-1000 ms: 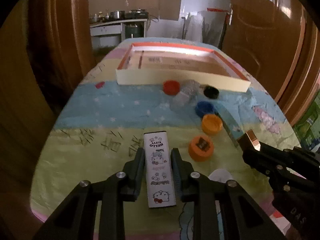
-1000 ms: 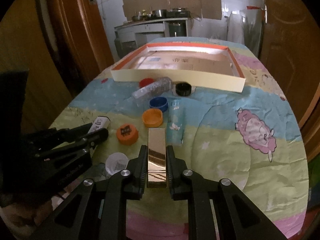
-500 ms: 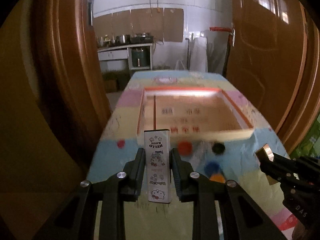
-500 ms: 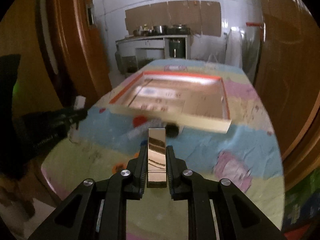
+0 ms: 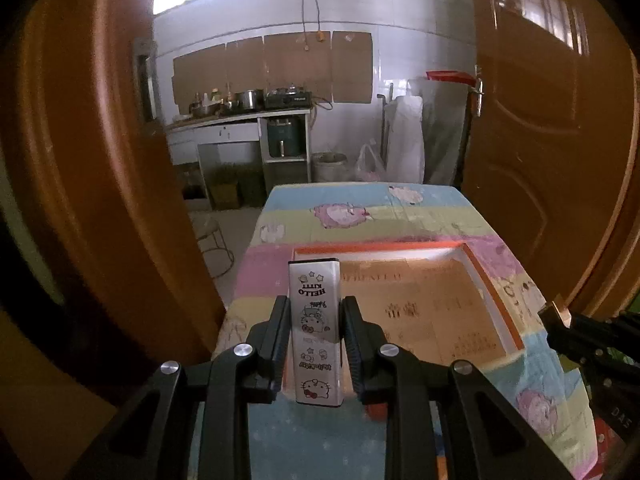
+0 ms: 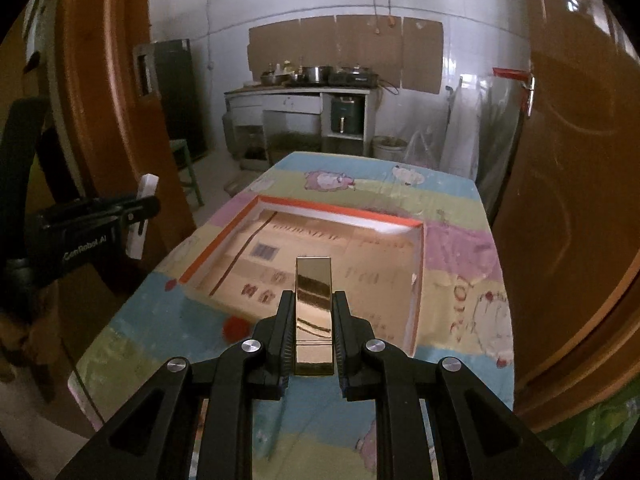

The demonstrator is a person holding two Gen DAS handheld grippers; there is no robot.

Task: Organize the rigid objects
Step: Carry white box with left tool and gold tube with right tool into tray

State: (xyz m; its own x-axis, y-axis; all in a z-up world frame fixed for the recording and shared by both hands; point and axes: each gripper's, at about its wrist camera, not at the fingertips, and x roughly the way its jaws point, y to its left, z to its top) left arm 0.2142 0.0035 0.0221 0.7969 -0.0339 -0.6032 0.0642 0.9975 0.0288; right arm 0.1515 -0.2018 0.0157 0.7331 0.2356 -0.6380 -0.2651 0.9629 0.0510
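Left gripper (image 5: pixel 314 332) clamped on white Hello Kitty case (image 5: pixel 315 330), held lengthwise along fingers, front end poking out at 12 o'clock. Right gripper (image 6: pixel 314 330) pinched narrow on gold case (image 6: pixel 314 314), same lengthwise hold; likely keeps each bar steady in carry. Both airborne above cartoon tablecloth (image 6: pixel 460 256). Orange-rimmed box (image 6: pixel 340 210) open at 12 o'clock in both views; looks like drop target. Red cap (image 6: pixel 236 328) loose at box's near edge, 9 o'clock of gold case.

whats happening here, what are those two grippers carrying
A person holds a gripper in each hand. The left gripper is shut on a white Hello Kitty case; the right gripper is shut on a shiny gold bar-shaped case. Both are held in the air, pointing toward the orange-rimmed cardboard box on the cloth-covered table.
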